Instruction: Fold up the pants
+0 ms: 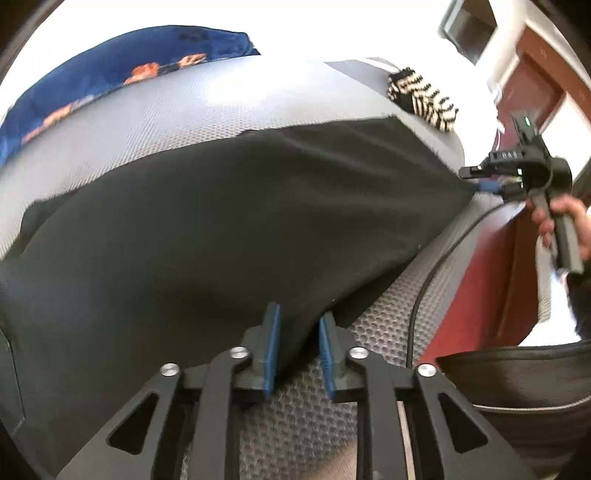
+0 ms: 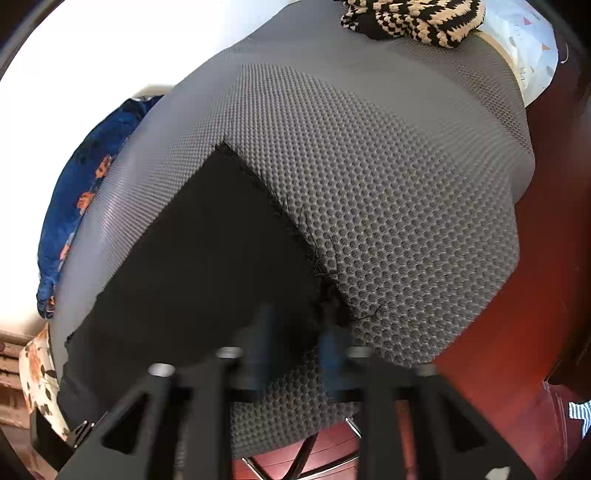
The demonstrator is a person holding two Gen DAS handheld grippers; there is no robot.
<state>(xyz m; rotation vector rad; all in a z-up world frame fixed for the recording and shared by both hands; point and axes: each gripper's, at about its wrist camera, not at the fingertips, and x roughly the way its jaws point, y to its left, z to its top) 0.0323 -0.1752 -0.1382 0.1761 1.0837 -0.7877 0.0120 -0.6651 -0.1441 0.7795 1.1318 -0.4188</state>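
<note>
The black pants (image 1: 221,221) lie spread flat on a grey perforated mat (image 1: 184,110). In the left wrist view my left gripper (image 1: 299,343) sits at the near corner of the pants. Its blue pads stand apart with the cloth corner loose between them. My right gripper (image 1: 474,181) is at the far right corner, held by a person's hand (image 1: 565,218). The right wrist view shows the pants (image 2: 207,258) with a frayed edge on the mat (image 2: 369,184). There the right gripper (image 2: 295,339) is blurred, its jaws parted over the cloth's corner.
A black-and-cream striped knit (image 1: 421,96) (image 2: 413,18) lies at the mat's far end. A blue floral cloth (image 1: 110,62) (image 2: 85,184) borders the mat's far side. A black cable (image 1: 424,288) runs along the mat's near right edge beside a red-brown surface (image 1: 472,277).
</note>
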